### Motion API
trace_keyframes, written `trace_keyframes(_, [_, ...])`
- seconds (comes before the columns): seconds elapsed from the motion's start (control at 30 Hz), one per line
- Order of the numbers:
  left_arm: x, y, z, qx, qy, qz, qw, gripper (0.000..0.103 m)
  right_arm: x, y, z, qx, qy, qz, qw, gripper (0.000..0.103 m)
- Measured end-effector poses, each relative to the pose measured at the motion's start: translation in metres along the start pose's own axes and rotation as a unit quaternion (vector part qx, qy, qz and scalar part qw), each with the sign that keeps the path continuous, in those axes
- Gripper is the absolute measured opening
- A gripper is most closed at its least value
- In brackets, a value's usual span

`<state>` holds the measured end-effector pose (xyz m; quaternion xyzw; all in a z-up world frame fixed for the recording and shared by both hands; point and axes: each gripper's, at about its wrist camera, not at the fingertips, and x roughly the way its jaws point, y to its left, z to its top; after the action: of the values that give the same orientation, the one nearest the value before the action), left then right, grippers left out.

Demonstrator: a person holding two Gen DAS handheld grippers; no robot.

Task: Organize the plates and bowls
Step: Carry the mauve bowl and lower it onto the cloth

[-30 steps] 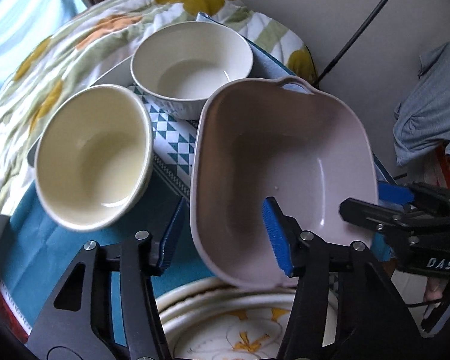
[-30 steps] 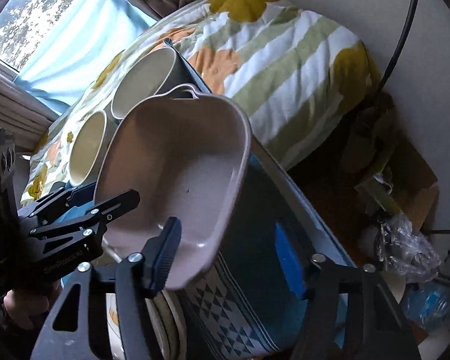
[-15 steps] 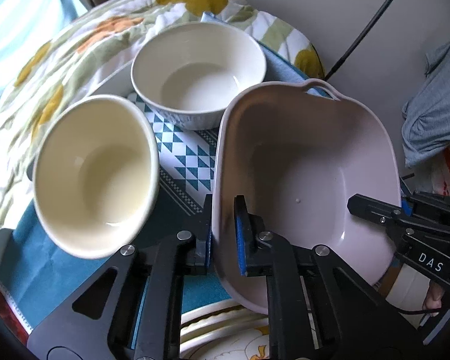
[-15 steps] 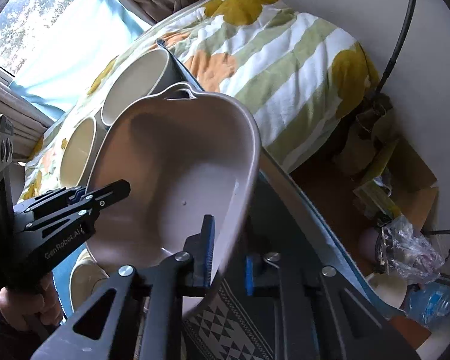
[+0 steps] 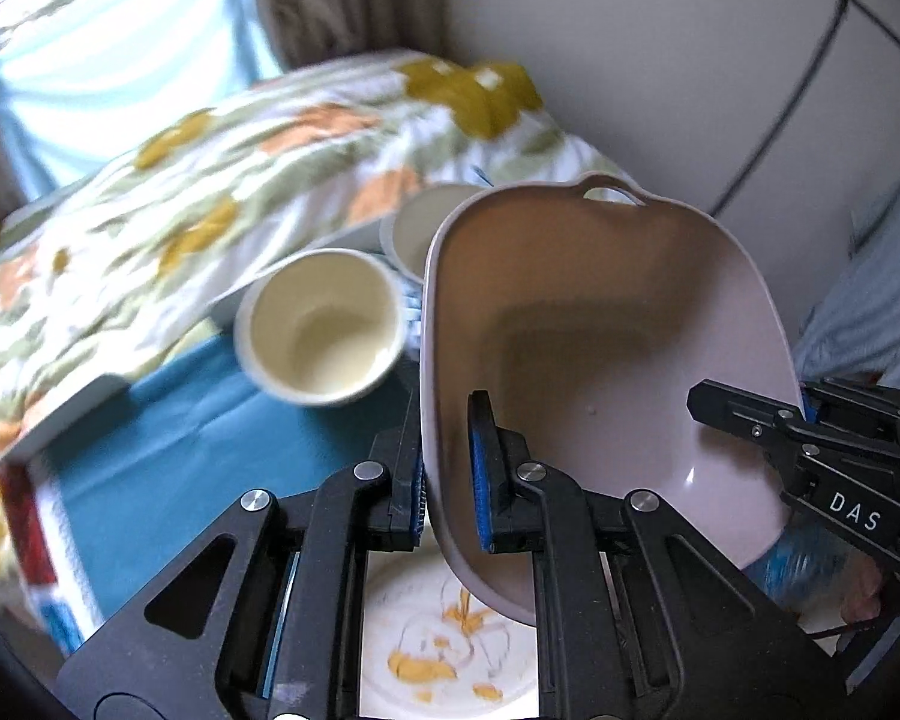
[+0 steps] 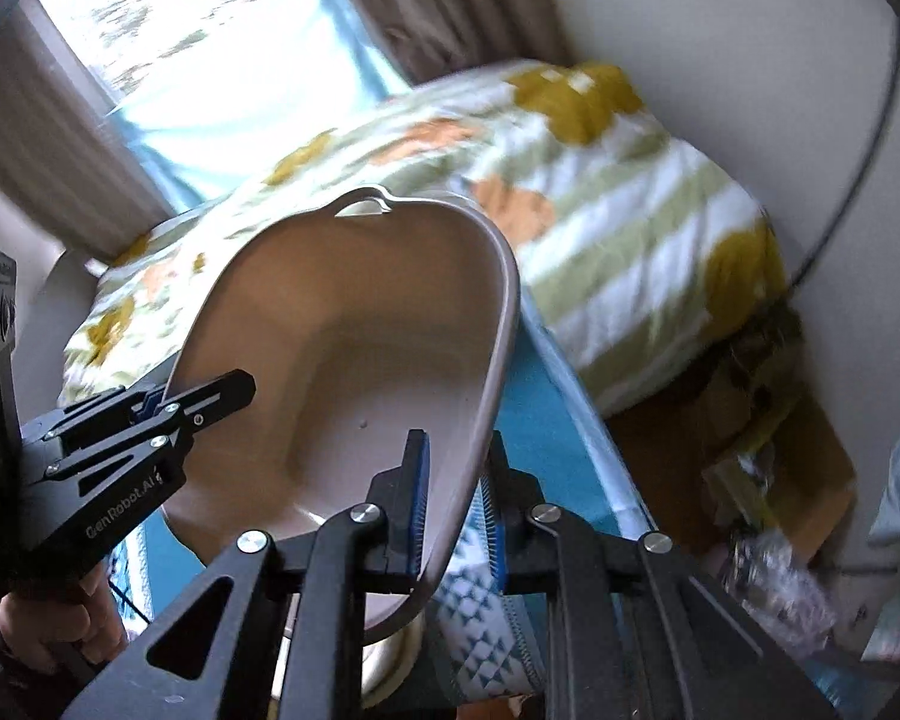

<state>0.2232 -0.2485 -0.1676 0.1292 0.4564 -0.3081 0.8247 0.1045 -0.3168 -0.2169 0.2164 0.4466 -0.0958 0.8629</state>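
Note:
A large pink-grey dish with handles (image 5: 600, 330) is held in the air, tilted, by both grippers. My left gripper (image 5: 450, 474) is shut on its left rim. My right gripper (image 6: 456, 504) is shut on its right rim; the dish fills the middle of the right wrist view (image 6: 354, 348). A cream bowl (image 5: 321, 333) sits on the teal cloth (image 5: 168, 450) to the left, with a white bowl (image 5: 414, 240) behind it, half hidden by the dish. A floral plate (image 5: 444, 648) lies below the dish.
A flowered quilt (image 5: 210, 180) covers the bed behind the bowls. A window with a blue curtain (image 6: 210, 60) is at the far left. A wall and a black cable (image 5: 768, 126) are to the right. Clutter lies on the floor (image 6: 780, 540) at right.
Both grippers closed on the dish's opposite rims and lifted it off the table. The views rose and tilted back, so the bowls now look smaller and lower.

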Motion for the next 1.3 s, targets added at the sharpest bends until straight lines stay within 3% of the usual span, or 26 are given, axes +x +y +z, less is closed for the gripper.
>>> trace_keyframes(0.2, [-0.067, 0.040, -0.040, -0.087, -0.036, 0.062, 0.9936, 0.010, -0.020, 0.063, -0.007, -0.106, -0.004, 0.060, 0.993, 0.016])
trace_keyframes(0.47, [-0.121, 0.116, -0.125, -0.193, -0.030, 0.130, 0.9721, 0.010, -0.003, 0.160, -0.047, -0.199, 0.034, 0.131, 0.971, 0.016])
trace_keyframes(0.6, [-0.122, 0.158, -0.170, -0.226, -0.008, 0.141, 0.9637, 0.010, 0.020, 0.207, -0.074, -0.229, 0.058, 0.145, 0.961, 0.016])
trace_keyframes(0.87, [-0.103, 0.243, -0.242, -0.248, 0.025, 0.135, 0.9588, 0.010, 0.093, 0.276, -0.121, -0.237, 0.108, 0.134, 0.956, 0.016])
trace_keyframes(1.03, [-0.082, 0.273, -0.266, -0.238, 0.035, 0.125, 0.9624, 0.010, 0.124, 0.297, -0.139, -0.237, 0.102, 0.128, 0.958, 0.016])
trace_keyframes(1.3, [-0.057, 0.289, -0.283, -0.226, 0.039, 0.111, 0.9671, 0.010, 0.147, 0.305, -0.146, -0.238, 0.091, 0.118, 0.960, 0.016])
